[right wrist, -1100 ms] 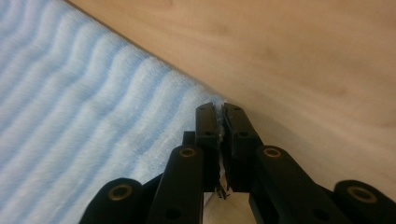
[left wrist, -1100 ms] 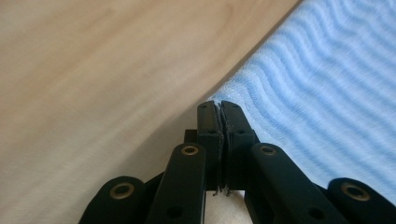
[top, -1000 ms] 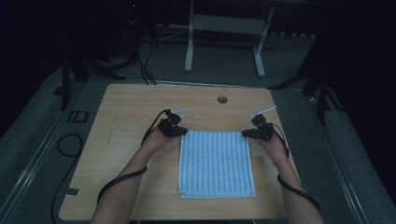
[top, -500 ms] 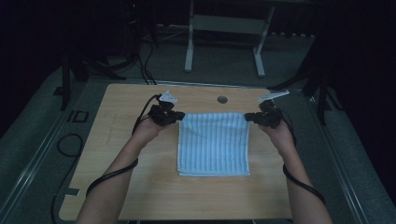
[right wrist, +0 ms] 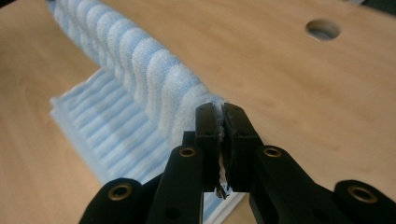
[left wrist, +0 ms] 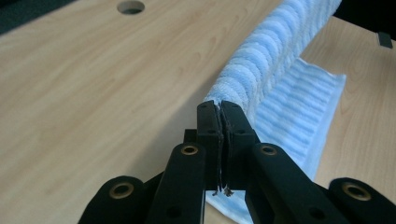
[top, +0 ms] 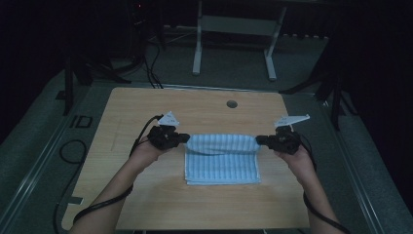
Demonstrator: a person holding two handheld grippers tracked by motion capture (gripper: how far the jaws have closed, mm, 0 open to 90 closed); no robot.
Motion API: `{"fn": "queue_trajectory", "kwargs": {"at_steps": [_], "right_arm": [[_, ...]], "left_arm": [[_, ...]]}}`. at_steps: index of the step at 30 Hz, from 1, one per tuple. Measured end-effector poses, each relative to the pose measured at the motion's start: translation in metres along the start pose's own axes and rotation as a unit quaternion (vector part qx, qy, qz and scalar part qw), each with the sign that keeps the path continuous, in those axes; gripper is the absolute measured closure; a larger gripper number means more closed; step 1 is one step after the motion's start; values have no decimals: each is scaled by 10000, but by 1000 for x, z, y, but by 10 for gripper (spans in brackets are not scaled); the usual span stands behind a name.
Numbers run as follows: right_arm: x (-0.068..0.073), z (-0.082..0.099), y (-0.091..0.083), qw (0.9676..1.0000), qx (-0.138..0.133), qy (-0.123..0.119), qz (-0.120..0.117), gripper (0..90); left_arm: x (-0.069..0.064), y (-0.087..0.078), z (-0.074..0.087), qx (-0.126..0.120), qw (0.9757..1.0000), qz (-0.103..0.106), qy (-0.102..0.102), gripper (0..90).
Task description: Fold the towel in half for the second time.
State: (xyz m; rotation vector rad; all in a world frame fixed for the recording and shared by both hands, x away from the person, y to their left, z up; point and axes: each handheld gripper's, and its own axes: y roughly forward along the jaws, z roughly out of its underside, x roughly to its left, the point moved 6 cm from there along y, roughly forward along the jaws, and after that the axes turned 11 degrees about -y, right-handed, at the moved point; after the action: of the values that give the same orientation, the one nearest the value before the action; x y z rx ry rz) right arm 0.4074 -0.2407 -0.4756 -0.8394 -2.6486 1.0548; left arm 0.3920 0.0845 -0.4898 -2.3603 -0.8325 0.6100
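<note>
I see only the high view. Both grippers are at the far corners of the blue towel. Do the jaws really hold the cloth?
Observer: Yes. In the left gripper view the left gripper is shut on a towel corner, cloth pinched between the pads.
Operator: And the right one?
Observer: The same. The right gripper is shut on its corner; frayed threads hang between the jaws.
Operator: Is the held edge off the table?
Observer: Yes. It spans in the air above the table, while the lower layers lie flat.
</note>
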Motion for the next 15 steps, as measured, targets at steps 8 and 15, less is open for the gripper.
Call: {"fn": "queue_trajectory", "kwargs": {"at_steps": [8, 15], "right_arm": [[33, 43, 4, 9993, 262, -85, -269, 849], [44, 63, 7, 9988, 310, 16, -378, 845]], "left_arm": [[-24, 3, 41, 168, 9993, 340, 20, 869], [-34, 13, 71, 445, 9982, 408, 60, 867]]}}
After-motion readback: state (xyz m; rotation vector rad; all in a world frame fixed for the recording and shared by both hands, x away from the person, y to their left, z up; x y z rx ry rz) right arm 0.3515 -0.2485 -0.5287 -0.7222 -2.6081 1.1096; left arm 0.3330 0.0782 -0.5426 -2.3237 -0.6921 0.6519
